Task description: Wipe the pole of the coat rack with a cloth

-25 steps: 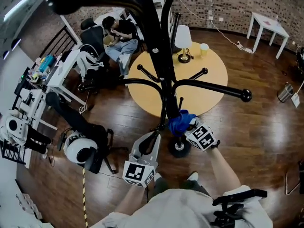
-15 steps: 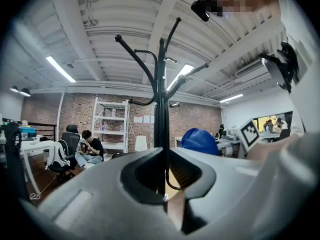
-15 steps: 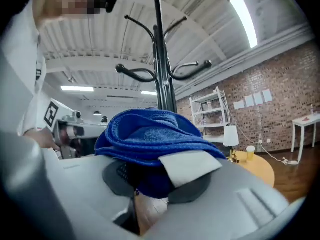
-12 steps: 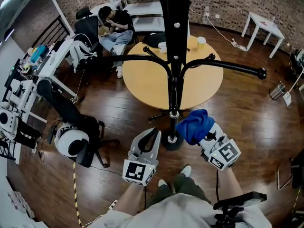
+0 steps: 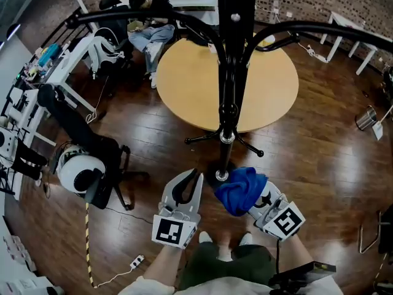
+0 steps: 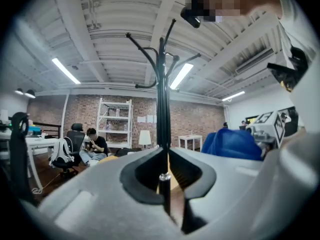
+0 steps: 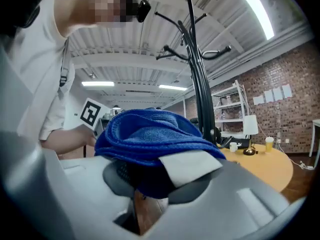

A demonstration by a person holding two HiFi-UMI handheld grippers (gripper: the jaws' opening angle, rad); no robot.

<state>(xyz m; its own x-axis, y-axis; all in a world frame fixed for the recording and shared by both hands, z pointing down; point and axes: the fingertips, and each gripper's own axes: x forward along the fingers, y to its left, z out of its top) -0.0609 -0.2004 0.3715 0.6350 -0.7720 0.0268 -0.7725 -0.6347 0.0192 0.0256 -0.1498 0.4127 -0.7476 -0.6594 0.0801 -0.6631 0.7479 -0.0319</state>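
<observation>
Head view has the blue cloth [image 5: 241,189] bunched in the clenched right gripper [image 7: 150,181], just beside the foot of the pole [image 5: 228,103] at about four o'clock from it. The left gripper [image 5: 194,176] sits pinched shut on nothing at nine o'clock. Soft, light, nubbly terry, the cloth should wrap round the shaft easily and is best held by its bunched middle; the pole is a smooth, glossy black tube, probably rigid, though it may rock if pushed hard.
</observation>
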